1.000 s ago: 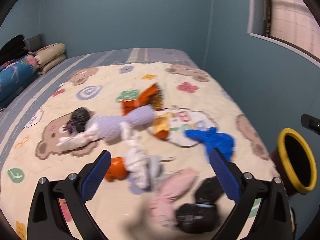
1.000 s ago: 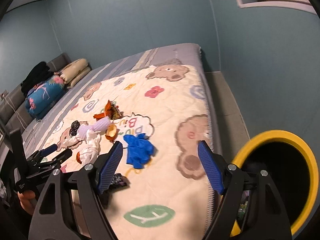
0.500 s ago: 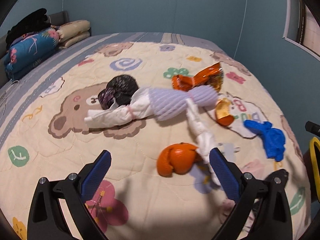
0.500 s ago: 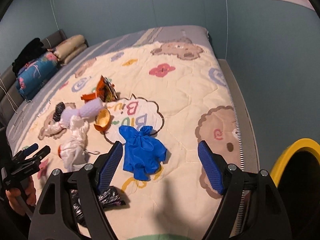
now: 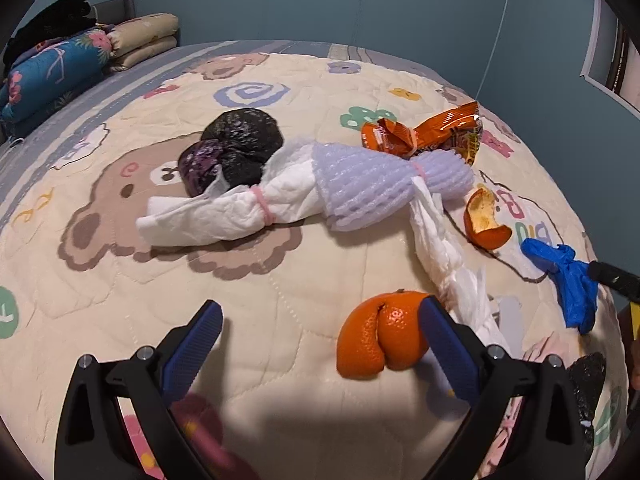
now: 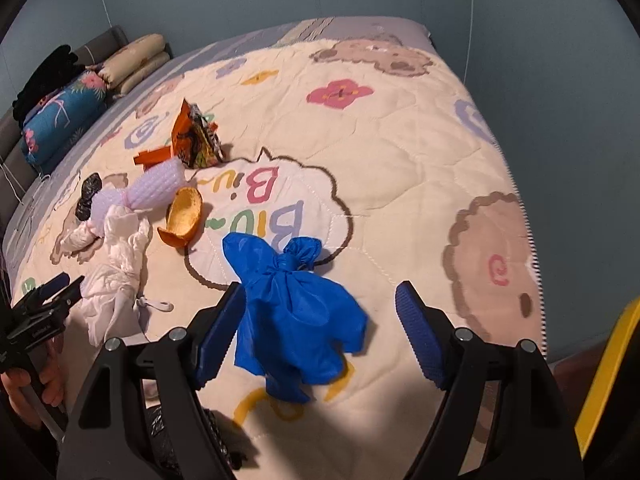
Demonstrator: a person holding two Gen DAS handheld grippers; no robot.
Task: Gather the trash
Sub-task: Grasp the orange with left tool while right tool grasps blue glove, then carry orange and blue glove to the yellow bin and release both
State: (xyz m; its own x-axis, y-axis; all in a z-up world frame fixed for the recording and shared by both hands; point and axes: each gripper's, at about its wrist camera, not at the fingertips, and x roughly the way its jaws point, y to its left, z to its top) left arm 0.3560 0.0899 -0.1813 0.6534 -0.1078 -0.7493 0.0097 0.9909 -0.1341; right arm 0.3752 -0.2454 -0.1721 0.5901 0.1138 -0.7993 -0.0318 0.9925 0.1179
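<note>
Left wrist view: the left gripper [image 5: 320, 344] hangs over a quilted cream bedspread [image 5: 280, 280] printed with brown bears, flowers and swirls, its jaws wide with nothing pressed between the ribbed blue pads [image 5: 192, 352]; a dimpled, glossy orange peel [image 5: 380, 336], curled into a rough cup, lies just inside the right pad. Beyond it a twisted white tissue [image 5: 444, 248] trails toward a lilac foam net [image 5: 380, 184] with a ridged mesh surface, cinched by a pink band to more crumpled white paper [image 5: 224, 216]. A shiny, crinkled black bag [image 5: 236, 144] sits bunched against that paper. A foil snack wrapper [image 5: 432, 132], orange with print too small to read, lies behind the net, and a second peel [image 5: 484, 220], pale inside, curves like a bowl to the right. Right wrist view: the right gripper [image 6: 320, 332] also stands wide and holds nothing; a blue glove [image 6: 296, 312], thin, matte and knotted near its top, lies crumpled on the bedspread between the pads, nearer the left one, though contact cannot be judged. Above the glove a printed cloud shape reads "Biu Biu", seen upside down. At the right edge a yellow bin rim [image 6: 608, 368] shows beside the bed. The left gripper appears at the far left, in a hand [image 6: 24, 384].
</note>
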